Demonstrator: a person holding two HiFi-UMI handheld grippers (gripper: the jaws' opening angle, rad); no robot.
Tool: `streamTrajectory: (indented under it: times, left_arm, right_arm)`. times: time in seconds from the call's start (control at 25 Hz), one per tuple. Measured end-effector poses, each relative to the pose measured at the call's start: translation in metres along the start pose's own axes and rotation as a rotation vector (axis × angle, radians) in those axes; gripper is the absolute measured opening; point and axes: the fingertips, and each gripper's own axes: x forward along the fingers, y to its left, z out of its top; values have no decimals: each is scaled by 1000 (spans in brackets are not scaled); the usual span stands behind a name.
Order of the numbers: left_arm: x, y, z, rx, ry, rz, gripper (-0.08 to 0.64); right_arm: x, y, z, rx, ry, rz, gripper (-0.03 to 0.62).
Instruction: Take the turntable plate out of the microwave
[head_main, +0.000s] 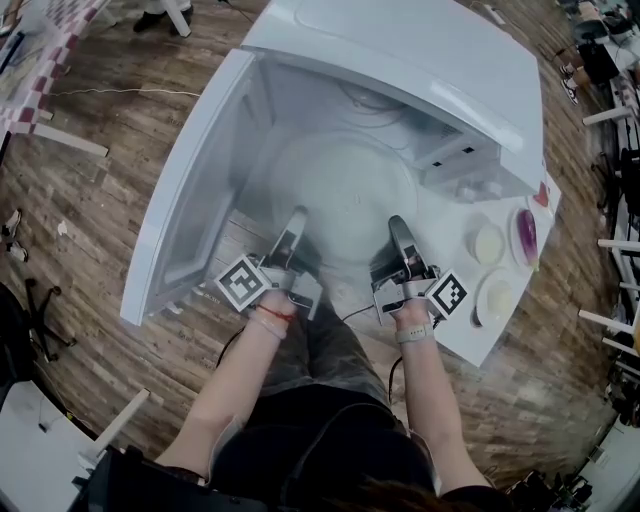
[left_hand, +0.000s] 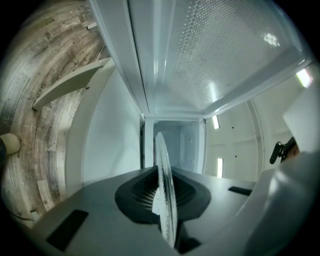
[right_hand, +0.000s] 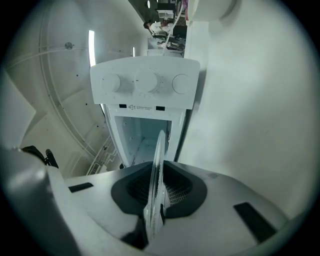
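- Head view: I am standing at the open microwave (head_main: 400, 60), which is sitting on a white table (head_main: 468, 345) over a wooden floor (head_main: 110, 210).
- Its door (head_main: 190, 200) is swinging out to the left.
- The turntable plate (head_main: 345, 185) is lying flat inside the cavity, with its near rim at the mouth of the opening.
- I am reaching in with both tools side by side. My left gripper (head_main: 297, 225) is biting the plate's near-left rim and my right gripper (head_main: 398, 232) is biting its near-right rim.
- Right of the microwave, three small dishes are resting on the table: a pale one (head_main: 488, 243), a purple one (head_main: 526, 235) and another pale one (head_main: 496, 297) nearer to me.
- Left gripper view: my left gripper (left_hand: 162, 192) is clenching the turntable plate (left_hand: 162, 160). The glass is showing edge-on, running straight between the two dark pads, and both pads are pressing on it.
- Beyond the glass, the white cavity (left_hand: 175, 142) is opening ahead, and the door's dotted window panel (left_hand: 220, 55) is filling the upper part of the view.
- Right gripper view: my right gripper (right_hand: 154, 202) is likewise clamping the plate's (right_hand: 158, 165) rim, with the glass standing edge-on between the pads and both pads squeezing against it.
- Past the plate, the control panel (right_hand: 145, 82) with its three round knobs is facing me.
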Motion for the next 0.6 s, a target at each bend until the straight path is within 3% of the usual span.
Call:
streamTrajectory:
  times: [0.6]
  left_arm:
    - [-29,2,-33,1,21,2,31]
  right_arm:
    - [-48,-1,-7,0,-16,-11,40]
